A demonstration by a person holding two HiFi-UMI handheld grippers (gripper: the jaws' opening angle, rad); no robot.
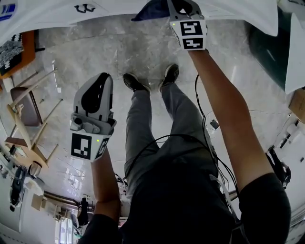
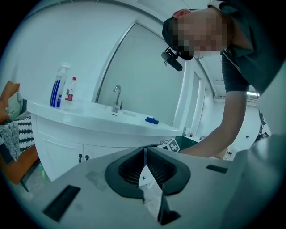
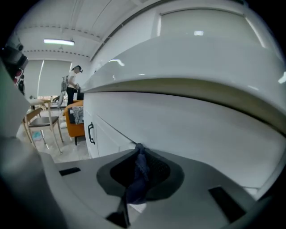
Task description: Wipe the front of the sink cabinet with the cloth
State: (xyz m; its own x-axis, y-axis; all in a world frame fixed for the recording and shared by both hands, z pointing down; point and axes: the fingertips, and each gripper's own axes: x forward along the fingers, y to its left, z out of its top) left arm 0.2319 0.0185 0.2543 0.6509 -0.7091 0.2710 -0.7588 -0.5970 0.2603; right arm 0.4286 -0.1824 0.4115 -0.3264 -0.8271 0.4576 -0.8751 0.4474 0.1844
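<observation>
Clamping cloth [image 1: 148,11] in right tool [image 3: 137,151], upper centre of frame, by cabinet front [image 3: 192,129]; thin pinch, could slip while rubbing. Holding left tool [image 2: 144,154] shut, empty.

The cloth [image 3: 137,171] is soft dark-blue fabric; the sink cabinet [image 3: 187,129] smooth, glossy white; the faucet [image 2: 117,96] shiny metal; the polished floor [image 1: 124,47] looks like marble.

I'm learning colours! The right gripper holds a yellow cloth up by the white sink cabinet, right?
Not yellow: the right gripper view shows a dark blue fabric cloth pinched in the right gripper, up by the white sink cabinet.
</observation>
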